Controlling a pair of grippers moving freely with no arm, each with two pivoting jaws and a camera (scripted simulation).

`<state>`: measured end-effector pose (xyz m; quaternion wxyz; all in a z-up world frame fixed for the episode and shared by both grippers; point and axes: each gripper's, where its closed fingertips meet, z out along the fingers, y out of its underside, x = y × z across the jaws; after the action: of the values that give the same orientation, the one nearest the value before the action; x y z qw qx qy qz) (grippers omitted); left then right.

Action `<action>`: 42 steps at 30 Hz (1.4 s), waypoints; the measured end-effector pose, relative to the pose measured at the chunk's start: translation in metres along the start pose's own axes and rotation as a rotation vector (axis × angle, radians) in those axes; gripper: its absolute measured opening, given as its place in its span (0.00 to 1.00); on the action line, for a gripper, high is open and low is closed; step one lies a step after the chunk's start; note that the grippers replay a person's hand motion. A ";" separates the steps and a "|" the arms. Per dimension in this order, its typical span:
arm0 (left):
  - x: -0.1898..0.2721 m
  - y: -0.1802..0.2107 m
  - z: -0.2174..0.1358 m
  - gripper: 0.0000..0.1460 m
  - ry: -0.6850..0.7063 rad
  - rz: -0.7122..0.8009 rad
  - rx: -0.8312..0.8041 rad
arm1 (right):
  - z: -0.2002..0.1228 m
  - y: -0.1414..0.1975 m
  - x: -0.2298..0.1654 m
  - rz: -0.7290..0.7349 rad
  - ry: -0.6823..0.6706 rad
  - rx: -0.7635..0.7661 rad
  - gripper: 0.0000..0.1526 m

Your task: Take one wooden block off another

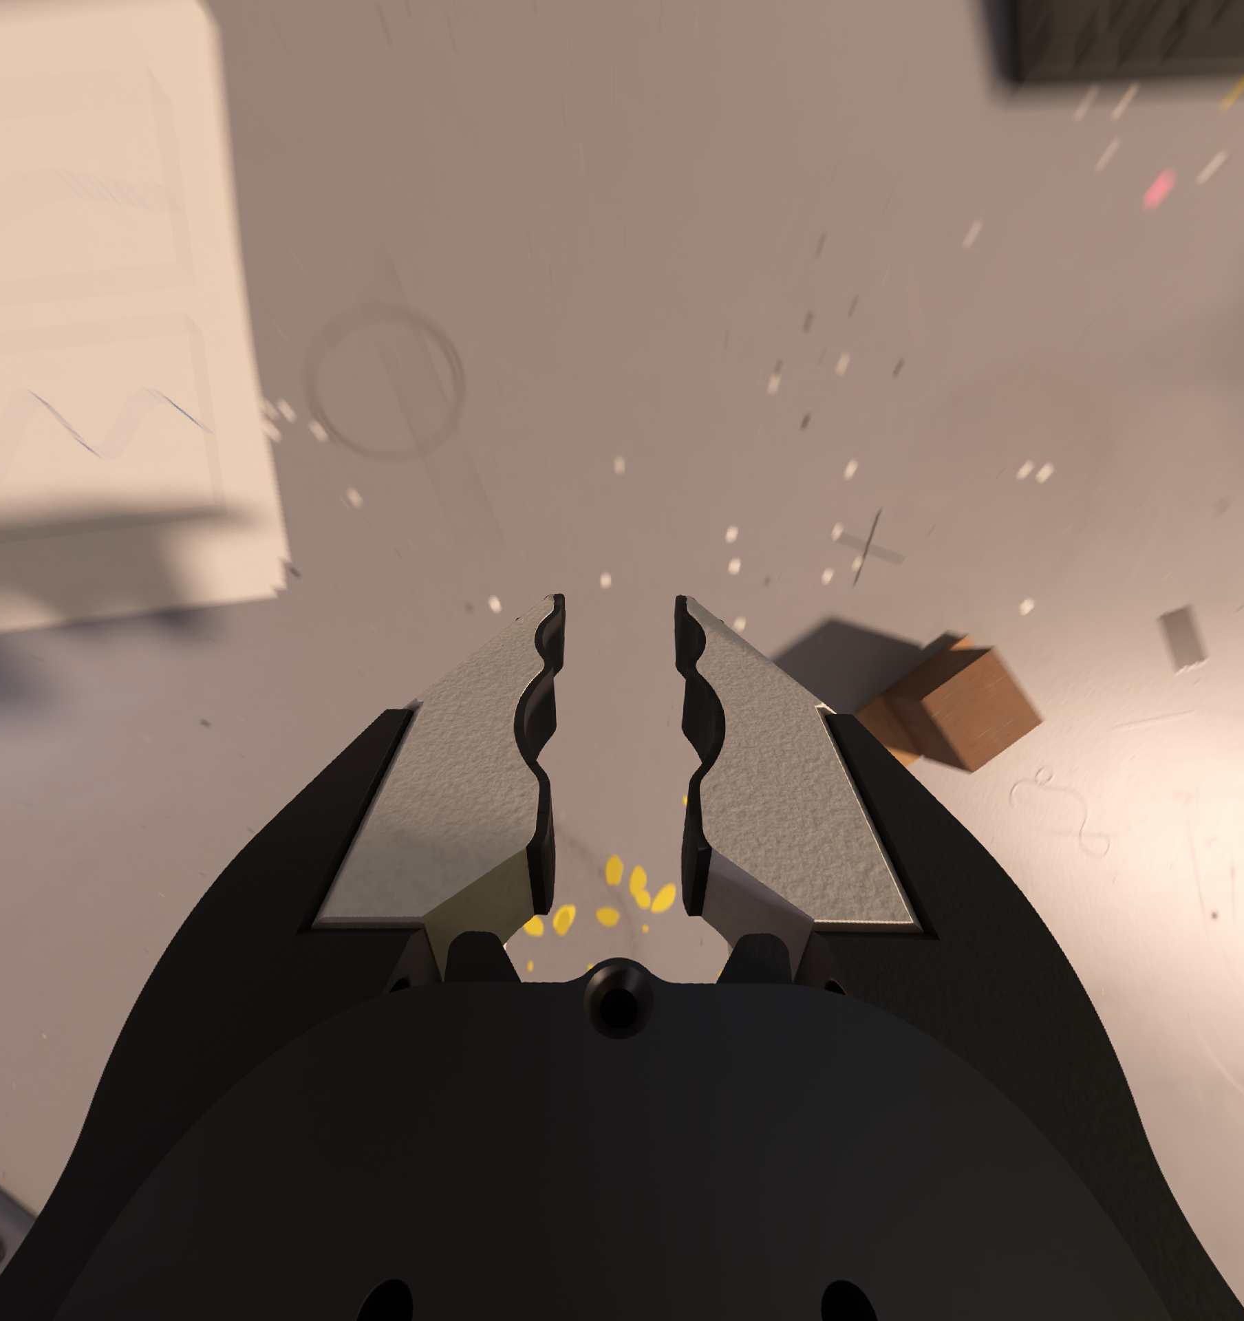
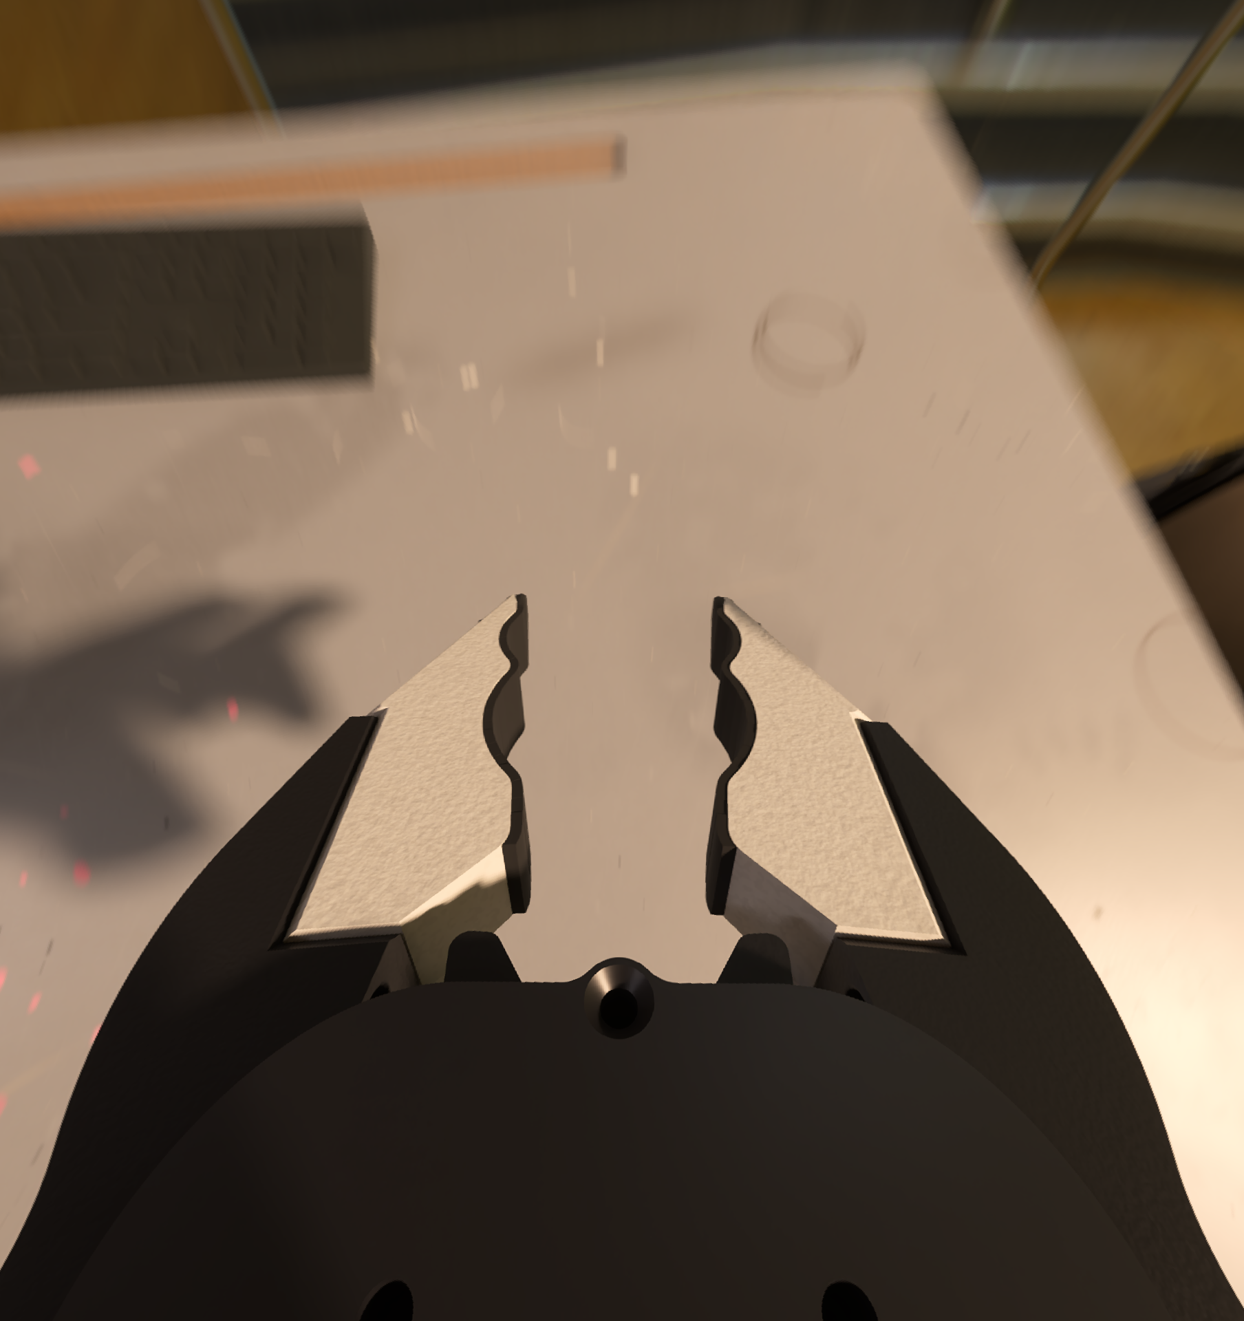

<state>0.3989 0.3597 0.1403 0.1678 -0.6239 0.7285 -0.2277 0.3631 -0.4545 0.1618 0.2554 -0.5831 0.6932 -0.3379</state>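
The left gripper [image 1: 620,607] has its jaws parted by a narrow gap with nothing between them; only bare pale worktop [image 1: 640,322] shows through the gap, along with a scatter of yellow flecks [image 1: 623,897] near the base of the jaws. Off to the right of the jaws, just beside the right finger and apart from it, stand the wooden blocks [image 1: 962,704]: a darker brown block whose top face is turned toward the camera, with a lighter wood face showing at its left and lower edge, so one seems to sit on the other, though the joint is hard to make out. Farther out, ahead and to the left, lies a stack of white paper [image 1: 97,307] with faint drawn lines; no writing can be read. A dark slab [image 1: 1134,39] sits at the far right corner.

The right gripper [image 2: 620,607] has its jaws somewhat wider apart, also empty, above the worktop. Ahead to the left lie a dark grey slab [image 2: 161,307] and beyond it a long wooden strip [image 2: 304,179]. No blocks appear in this view.
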 end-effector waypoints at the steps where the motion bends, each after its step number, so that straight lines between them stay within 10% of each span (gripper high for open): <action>1: 0.002 -0.011 -0.020 0.21 -0.011 0.009 0.104 | -0.012 -0.020 -0.005 -0.024 0.020 0.118 0.36; 8: 0.106 -0.037 -0.109 0.27 0.283 0.497 0.708 | -0.058 -0.083 -0.066 -0.081 -0.168 0.567 0.42; 16: 0.162 0.028 -0.034 0.41 0.280 0.877 0.169 | -0.040 -0.070 -0.093 -0.029 -0.363 0.469 0.42; 26: 0.175 0.086 0.036 0.43 0.355 0.876 -0.383 | -0.038 -0.062 -0.085 0.011 -0.363 0.424 0.42; 35: 0.168 0.103 0.068 0.48 0.284 0.884 -0.530 | -0.037 -0.060 -0.081 0.026 -0.372 0.415 0.42; 42: 0.150 0.084 0.075 0.32 0.148 0.960 -0.457 | -0.036 -0.059 -0.078 0.034 -0.377 0.413 0.42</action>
<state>0.3440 0.2122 0.0380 0.0612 -0.2234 0.9728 -0.0043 0.3884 -0.3776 0.2274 0.4989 -0.5596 0.5594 -0.3535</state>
